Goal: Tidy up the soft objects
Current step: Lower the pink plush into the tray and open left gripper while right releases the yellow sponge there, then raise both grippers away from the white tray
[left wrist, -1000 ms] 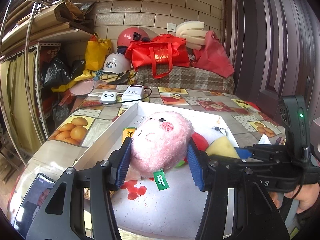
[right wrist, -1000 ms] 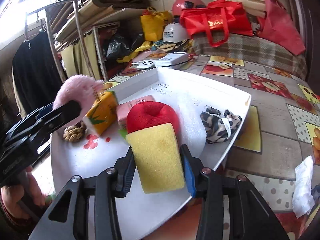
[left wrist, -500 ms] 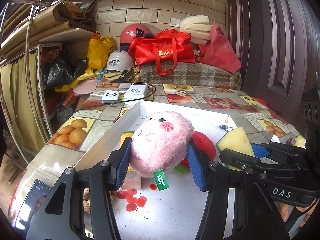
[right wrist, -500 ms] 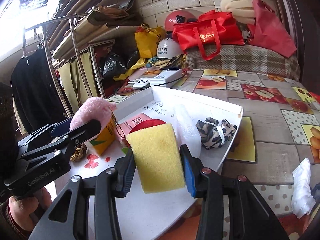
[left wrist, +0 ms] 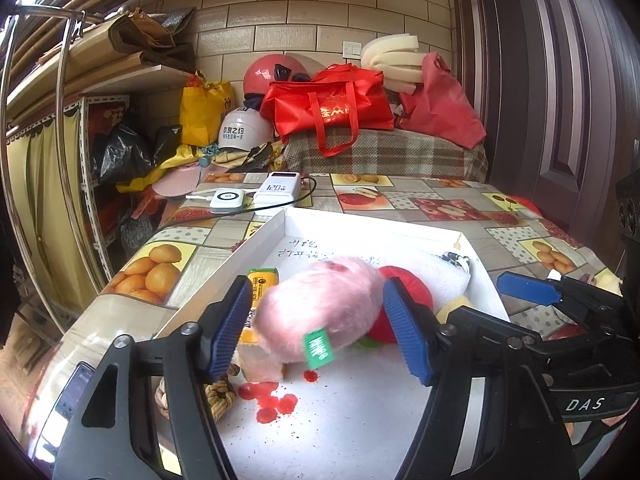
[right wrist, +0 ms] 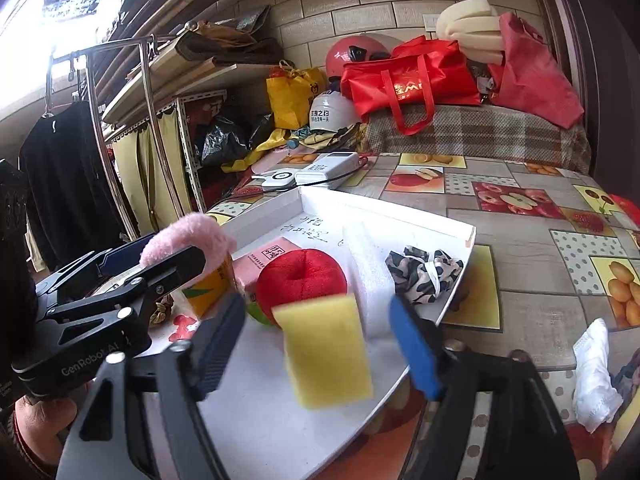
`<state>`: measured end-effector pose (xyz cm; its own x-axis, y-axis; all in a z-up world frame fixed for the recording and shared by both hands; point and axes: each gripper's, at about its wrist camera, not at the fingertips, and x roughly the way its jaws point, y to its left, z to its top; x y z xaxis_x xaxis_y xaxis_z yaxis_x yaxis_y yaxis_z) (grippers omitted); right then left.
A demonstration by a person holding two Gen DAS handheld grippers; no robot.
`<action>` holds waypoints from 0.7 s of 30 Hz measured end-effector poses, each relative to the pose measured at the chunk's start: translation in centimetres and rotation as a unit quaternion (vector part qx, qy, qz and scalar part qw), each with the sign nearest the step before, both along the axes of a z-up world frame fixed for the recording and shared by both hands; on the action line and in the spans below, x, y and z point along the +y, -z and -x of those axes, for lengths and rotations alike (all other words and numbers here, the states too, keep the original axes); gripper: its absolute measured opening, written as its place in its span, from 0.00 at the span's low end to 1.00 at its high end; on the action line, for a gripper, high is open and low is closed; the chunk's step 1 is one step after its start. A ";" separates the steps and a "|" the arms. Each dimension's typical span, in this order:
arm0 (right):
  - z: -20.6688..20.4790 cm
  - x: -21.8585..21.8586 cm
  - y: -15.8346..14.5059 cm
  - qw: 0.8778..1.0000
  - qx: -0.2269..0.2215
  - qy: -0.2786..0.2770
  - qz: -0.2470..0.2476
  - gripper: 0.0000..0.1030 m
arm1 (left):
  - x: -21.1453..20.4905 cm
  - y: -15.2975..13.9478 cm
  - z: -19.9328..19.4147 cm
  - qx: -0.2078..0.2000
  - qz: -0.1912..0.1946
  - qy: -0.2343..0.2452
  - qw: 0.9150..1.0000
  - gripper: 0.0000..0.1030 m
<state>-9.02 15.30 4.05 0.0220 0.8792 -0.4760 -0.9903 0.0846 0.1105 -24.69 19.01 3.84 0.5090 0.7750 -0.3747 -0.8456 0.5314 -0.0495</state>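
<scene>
Opening — both grippers (left wrist: 318, 320) (right wrist: 316, 344) angled down, toys seemingly released.

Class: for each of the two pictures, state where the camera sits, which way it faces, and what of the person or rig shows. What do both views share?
Left wrist: on the left gripper, facing the white tray; its opening fingers flank the pink plush.
Right wrist: on the right gripper, facing the tray; its opening fingers flank the yellow sponge; a hand shows.
Shared: tray, plush, red cushion.
</scene>
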 end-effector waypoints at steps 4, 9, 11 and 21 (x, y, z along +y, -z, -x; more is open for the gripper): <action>0.1 -0.4 -0.2 1.000 -0.002 0.003 -0.011 0.96 | -0.1 -0.1 0.7 -0.013 -0.005 -0.015 1.000 0.86; 0.3 -0.6 -0.3 1.000 -0.004 0.007 -0.015 1.00 | 0.1 -0.1 1.1 -0.017 -0.003 -0.030 0.999 0.97; 0.3 -0.7 -0.3 1.000 -0.005 0.006 -0.017 1.00 | 0.1 -0.1 1.2 -0.019 -0.002 -0.032 0.999 0.99; 0.3 -1.1 -0.4 0.999 -0.009 0.010 -0.031 1.00 | 0.0 -0.3 1.4 -0.019 -0.013 -0.032 0.999 1.00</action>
<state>-9.32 14.16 4.47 0.0476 0.9062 -0.4202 -0.9903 0.0978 0.0987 -26.08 18.98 4.18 0.4720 0.8155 -0.3348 -0.8754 0.4786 -0.0683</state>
